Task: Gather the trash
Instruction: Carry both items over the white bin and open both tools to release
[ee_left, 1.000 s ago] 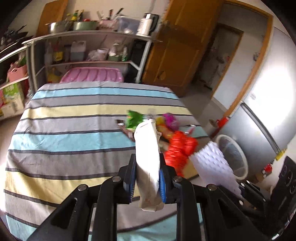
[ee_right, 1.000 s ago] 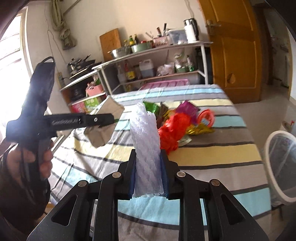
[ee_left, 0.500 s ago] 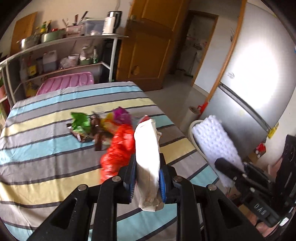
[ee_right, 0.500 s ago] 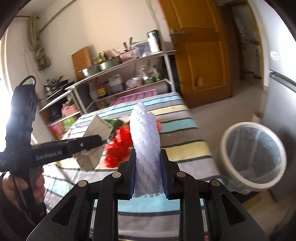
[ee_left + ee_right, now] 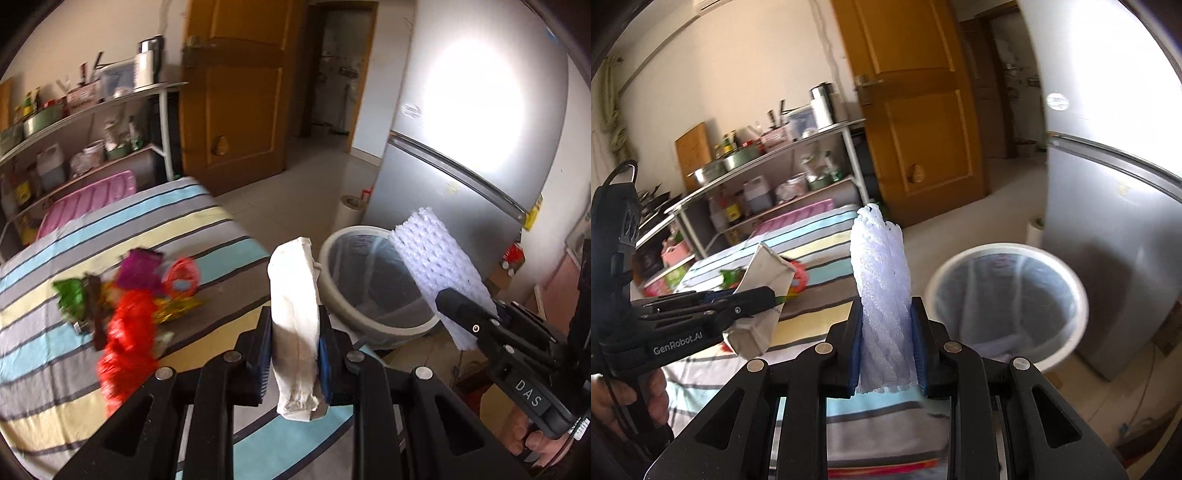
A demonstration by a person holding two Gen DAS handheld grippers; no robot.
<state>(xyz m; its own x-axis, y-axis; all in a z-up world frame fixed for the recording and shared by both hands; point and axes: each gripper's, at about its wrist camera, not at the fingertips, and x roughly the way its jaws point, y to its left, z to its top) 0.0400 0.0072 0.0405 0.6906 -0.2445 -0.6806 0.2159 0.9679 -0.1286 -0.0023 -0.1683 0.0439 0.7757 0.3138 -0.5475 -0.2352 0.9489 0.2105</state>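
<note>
Left wrist view: the left gripper [image 5: 294, 345] fills the lower centre of the frame, its jaws clamped on a flattened white carton [image 5: 295, 317] that stands upright between the blue pads [image 5: 260, 363]. At the right of the frame the right gripper [image 5: 452, 301], held by a hand [image 5: 532, 439] in the lower right corner, is clamped on a white foam net [image 5: 437, 273] that sticks up toward the upper left over the rim of the bin [image 5: 373, 291]. The bin, lined with a clear bag, stands on the floor at centre right, beside the table [image 5: 55, 369] and in front of a grey fridge [image 5: 469, 177]. On the striped cloth at the left lies a pile of trash [image 5: 129, 295]: red plastic, green and purple wrappers, a round orange piece, gold foil. Shelves [image 5: 85, 122] and a wooden door [image 5: 236, 99] occupy the upper left. Right wrist view: the right gripper [image 5: 886, 343] at lower centre grips the foam net [image 5: 882, 295] upright between its pads [image 5: 855, 350]. The left gripper [image 5: 757, 297] enters from the left edge, gripping the carton [image 5: 764, 291] above the table [image 5: 812, 317]; a hand [image 5: 631, 398] holds its handle at lower left. The bin [image 5: 1004, 306] lies at centre right, open and just right of the net, with the fridge [image 5: 1108, 236] behind it.
</note>
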